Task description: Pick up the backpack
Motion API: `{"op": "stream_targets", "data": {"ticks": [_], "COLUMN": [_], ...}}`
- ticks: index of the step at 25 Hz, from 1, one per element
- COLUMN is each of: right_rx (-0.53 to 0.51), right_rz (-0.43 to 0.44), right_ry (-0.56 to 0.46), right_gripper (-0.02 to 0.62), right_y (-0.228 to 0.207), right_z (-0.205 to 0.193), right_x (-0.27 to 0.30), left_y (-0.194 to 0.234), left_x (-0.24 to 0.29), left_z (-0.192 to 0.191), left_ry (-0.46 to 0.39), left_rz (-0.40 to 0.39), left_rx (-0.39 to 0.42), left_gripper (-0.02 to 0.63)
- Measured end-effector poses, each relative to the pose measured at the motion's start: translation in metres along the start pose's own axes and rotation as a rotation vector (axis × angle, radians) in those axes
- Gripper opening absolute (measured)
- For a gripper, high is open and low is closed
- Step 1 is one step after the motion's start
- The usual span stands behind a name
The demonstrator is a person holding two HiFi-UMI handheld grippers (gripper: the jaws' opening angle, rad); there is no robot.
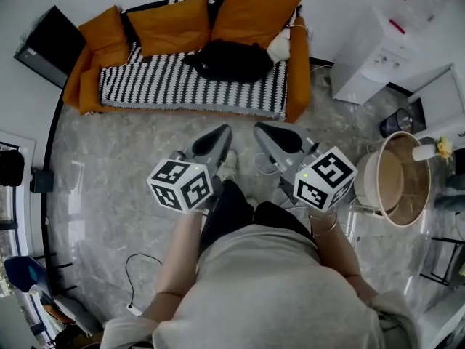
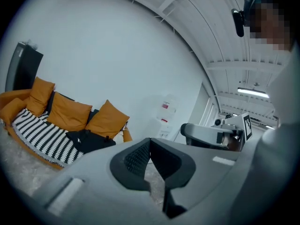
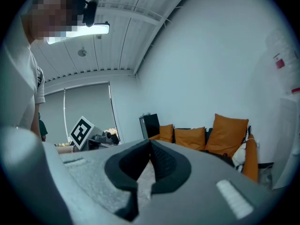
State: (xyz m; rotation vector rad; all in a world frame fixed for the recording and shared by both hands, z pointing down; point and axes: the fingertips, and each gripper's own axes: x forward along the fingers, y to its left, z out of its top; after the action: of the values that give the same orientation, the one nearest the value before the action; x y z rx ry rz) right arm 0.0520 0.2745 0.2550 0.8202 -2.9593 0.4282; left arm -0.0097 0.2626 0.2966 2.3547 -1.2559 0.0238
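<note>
The black backpack (image 1: 229,60) lies on the striped seat of an orange sofa (image 1: 296,78), below the orange cushions. My left gripper (image 1: 221,133) and right gripper (image 1: 261,131) are held side by side over the grey floor, a stretch short of the sofa's front edge; both point at it, shut and with nothing in them. In the left gripper view the backpack (image 2: 89,139) sits left of the shut gripper (image 2: 150,142), and the right gripper's body (image 2: 211,135) shows at the right. The right gripper (image 3: 150,144) is shut too, with the sofa (image 3: 206,139) beyond it.
A white cabinet (image 1: 370,49) stands right of the sofa. A round wooden tub (image 1: 396,180) is at the right, a black box (image 1: 47,42) at the sofa's left end. A thin cable (image 1: 142,267) lies on the floor at lower left.
</note>
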Motion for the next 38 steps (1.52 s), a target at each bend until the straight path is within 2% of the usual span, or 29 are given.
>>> {"op": "stream_targets", "data": {"ticks": [6, 16, 21, 25, 29, 34, 38], "right_rx": [0.024, 0.044, 0.046, 0.047, 0.083, 0.100, 0.090], "right_rz": [-0.039, -0.095, -0.119, -0.143, -0.151, -0.122, -0.238], "right_ry": [0.021, 0.053, 0.068, 0.075, 0.096, 0.121, 0.055], "right_gripper": [0.003, 0.003, 0.003, 0.003, 0.003, 0.003, 0.003], "right_y": [-0.046, -0.150, -0.208, -0.246, -0.276, -0.297, -0.323], "right_z": [-0.001, 0.025, 0.046, 0.060, 0.060, 0.058, 0.068], "right_x": [0.035, 0.142, 0.196, 0.230, 0.259, 0.291, 0.287], "left_y": [0.035, 0.132, 0.178, 0.208, 0.233, 0.264, 0.280], "left_x": [0.043, 0.144, 0.190, 0.221, 0.246, 0.265, 0.276], "left_z": [0.014, 0.070, 0.106, 0.126, 0.132, 0.136, 0.133], "left_ry": [0.024, 0.048, 0.108, 0.136, 0.169, 0.183, 0.198], "left_rz": [-0.027, -0.070, -0.112, -0.116, -0.124, -0.131, -0.131], "left_rx": [-0.008, -0.043, 0.048, 0.085, 0.066, 0.044, 0.033], "left_gripper": [0.008, 0.008, 0.008, 0.008, 0.008, 0.008, 0.008]}}
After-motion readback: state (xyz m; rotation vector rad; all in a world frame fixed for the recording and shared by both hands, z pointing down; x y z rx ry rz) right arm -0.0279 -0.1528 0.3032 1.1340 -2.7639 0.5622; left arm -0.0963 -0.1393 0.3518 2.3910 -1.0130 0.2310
